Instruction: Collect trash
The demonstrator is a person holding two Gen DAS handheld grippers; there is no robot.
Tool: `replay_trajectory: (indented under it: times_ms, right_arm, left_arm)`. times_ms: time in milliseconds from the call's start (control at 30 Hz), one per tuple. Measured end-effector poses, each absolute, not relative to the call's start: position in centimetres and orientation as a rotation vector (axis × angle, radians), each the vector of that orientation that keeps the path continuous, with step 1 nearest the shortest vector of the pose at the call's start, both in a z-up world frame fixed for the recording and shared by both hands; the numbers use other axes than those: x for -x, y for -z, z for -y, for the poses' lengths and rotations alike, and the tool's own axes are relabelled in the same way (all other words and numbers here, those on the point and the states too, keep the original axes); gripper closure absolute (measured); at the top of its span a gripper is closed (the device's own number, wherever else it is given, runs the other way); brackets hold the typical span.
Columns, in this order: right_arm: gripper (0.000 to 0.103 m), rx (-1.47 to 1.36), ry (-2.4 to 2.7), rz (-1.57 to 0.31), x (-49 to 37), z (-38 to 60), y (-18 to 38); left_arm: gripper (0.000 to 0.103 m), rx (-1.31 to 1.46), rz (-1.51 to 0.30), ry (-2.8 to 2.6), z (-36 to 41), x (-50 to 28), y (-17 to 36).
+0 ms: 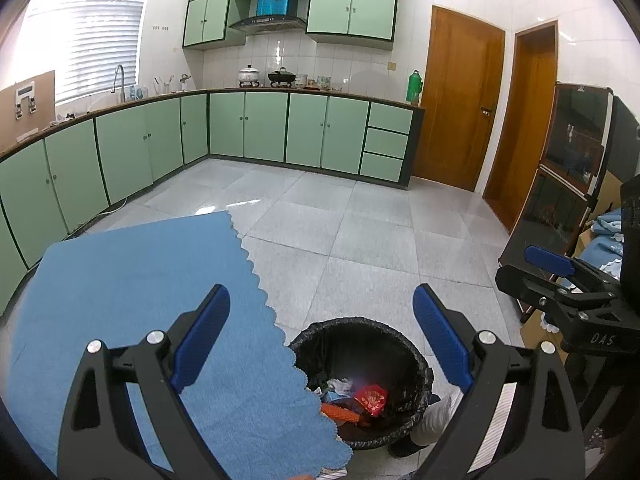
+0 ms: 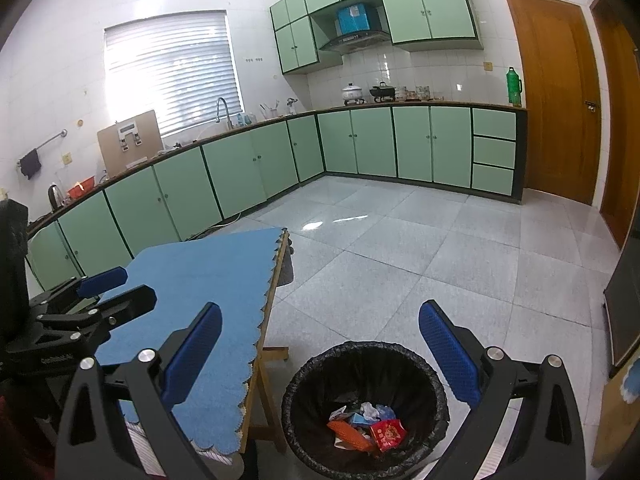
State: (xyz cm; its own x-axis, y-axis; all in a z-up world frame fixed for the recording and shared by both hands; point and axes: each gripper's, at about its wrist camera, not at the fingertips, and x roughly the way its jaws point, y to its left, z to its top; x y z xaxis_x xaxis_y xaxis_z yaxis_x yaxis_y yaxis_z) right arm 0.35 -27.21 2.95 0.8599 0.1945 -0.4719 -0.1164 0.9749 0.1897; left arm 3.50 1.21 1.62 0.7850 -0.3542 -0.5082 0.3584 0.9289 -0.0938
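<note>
I have both tools spread wide and empty. My left tool (image 1: 320, 336) hangs over the edge of the blue-covered surface (image 1: 132, 300), with the bin (image 1: 416, 364) low in the centre of its frame. My right tool (image 2: 320, 352) sits above the same bin (image 2: 294, 392), lower centre of its view. The trash (image 2: 370, 428) already lies in the bottom of the bin: a red packet, an orange wrapper, some crumpled bits. The part of the surface I can see, at left in both frames, carries nothing. I judge the dropping step done and the task near its end. My next move would be to swing the views back over the surface and the floor to check for leftovers; anything nearer me is out of view.
</note>
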Motion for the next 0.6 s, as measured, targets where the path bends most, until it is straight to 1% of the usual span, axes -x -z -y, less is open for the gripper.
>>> replay_trajectory:
  times_ms: [600]
  right_arm:
    - [0.006, -0.149, -0.169, -0.51, -0.46, 26.76, -3.12]
  left_arm:
    - [0.013, -0.004, -0.545, 0.382, -1.4, -3.35, -1.64]
